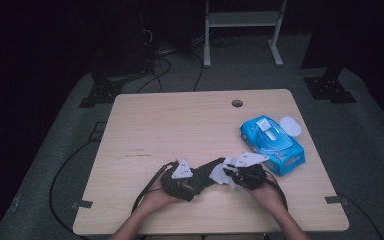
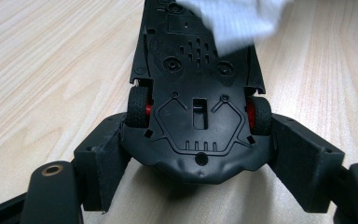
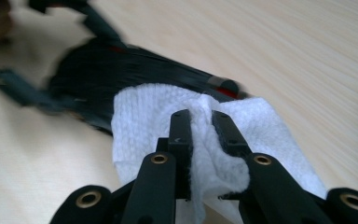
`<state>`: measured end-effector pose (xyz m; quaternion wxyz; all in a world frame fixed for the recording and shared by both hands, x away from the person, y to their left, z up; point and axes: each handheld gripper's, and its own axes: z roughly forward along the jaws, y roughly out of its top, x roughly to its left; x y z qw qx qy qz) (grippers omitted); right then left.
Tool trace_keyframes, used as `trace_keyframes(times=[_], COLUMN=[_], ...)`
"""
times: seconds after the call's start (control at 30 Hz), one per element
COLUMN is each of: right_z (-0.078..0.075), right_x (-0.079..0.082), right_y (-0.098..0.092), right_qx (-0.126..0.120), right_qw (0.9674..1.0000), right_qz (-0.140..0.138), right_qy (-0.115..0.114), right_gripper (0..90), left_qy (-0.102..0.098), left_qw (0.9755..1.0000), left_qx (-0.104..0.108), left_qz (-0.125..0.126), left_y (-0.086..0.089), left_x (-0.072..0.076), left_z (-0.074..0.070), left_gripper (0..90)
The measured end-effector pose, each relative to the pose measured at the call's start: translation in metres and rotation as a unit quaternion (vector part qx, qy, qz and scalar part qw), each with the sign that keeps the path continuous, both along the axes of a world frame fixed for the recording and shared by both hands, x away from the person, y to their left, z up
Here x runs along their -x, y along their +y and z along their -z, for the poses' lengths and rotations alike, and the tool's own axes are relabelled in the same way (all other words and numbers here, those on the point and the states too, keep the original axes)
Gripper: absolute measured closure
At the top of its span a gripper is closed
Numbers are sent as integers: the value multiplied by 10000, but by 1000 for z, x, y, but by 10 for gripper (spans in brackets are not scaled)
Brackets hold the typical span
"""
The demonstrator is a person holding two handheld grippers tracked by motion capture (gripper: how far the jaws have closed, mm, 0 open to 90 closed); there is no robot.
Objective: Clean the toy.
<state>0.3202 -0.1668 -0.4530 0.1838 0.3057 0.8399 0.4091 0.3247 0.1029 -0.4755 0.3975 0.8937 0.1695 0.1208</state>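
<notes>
Near the table's (image 1: 145, 120) front edge, the left gripper (image 2: 196, 154) clamps an upturned black toy car (image 2: 196, 93) by its rear. The right gripper (image 3: 200, 126) pinches a white wipe (image 3: 154, 116), laid against the car's other end.

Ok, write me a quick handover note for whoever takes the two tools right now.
Left tool: clamped on the end of the black toy car, which is turned underside up, red-hubbed wheels between the jaws.
Right tool: shut on a bunched white wipe, pressed against the far end of the car.
Blue wipes pack lies to the right on the table, lid flipped open.
Done: wipe out of the pack, car gripped and turned over.
Left: probably wiping the rest of the underside; how much is already clean cannot be told.
</notes>
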Motion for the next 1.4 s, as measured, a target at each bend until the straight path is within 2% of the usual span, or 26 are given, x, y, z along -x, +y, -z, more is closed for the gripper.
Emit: trace_keyframes(times=[0.07,0.13,0.23,0.3,0.33,0.4,0.47,0.57,0.67,0.7,0.73,0.77,0.8,0.83,1.0,1.17,1.2,1.23,1.3,1.4], right_z=[0,0,-2,-2,-2,0,0,2,3,2,0,0,0,-1,0,0,-1,-1,0,0], right_x=[-4,-6,-12,-22,-22,-25,-25,-24,-21,-19,-18,-17,-15,-13,-17,-12,-8,-8,-5,-2], right_y=[-7,-5,9,20,20,15,6,-11,-10,-8,-6,-2,4,8,-1,6,12,12,19,30], right_qx=[-61,-154,-243,-165,-165,-244,-190,-276,-274,-291,-422,-447,-266,-119,-240,-159,-178,-178,-310,-109], right_qw=[9998,9997,9995,9997,9997,9994,9990,9978,9978,9981,9983,9985,9994,9997,9992,9994,9997,9997,9994,9996], right_qz=[170,192,163,167,167,227,405,584,592,534,373,258,207,190,290,298,165,165,-109,-255], right_qy=[58,61,-69,-112,-112,-70,-84,117,98,67,134,163,74,-16,127,43,28,28,136,-49], right_gripper=[788,788,788,788,788,789,789,791,792,792,792,791,791,791,792,792,791,791,791,791], left_qy=[-12,-58,-96,-40,-40,-4,-16,-34,-56,-53,-51,-46,-25,-20,44,0,-2,3,-11,-20], left_qw=[10000,10000,9999,10000,10000,10000,10000,10000,10000,10000,10000,10000,10000,10000,10000,10000,10000,10000,10000,10000], left_qx=[12,-37,-31,-10,-10,27,6,6,-39,-42,-41,-35,-31,-23,44,3,-7,9,2,9], left_qz=[-13,9,21,3,3,0,8,-6,30,30,22,13,15,1,8,-5,-3,-10,-8,-17], left_y=[-1,-2,-4,-3,-3,-2,-2,-3,-3,-3,-3,-3,-3,-2,-2,-3,-3,-3,-3,-4], left_x=[1,1,3,2,2,1,1,2,3,3,3,3,3,3,1,2,2,2,2,3], left_z=[0,0,1,0,0,0,0,1,0,0,0,0,0,0,0,0,0,0,0,0], left_gripper=[240,240,240,240,240,240,240,240,240,240,240,240,240,240,240,240,239,239,240,240])
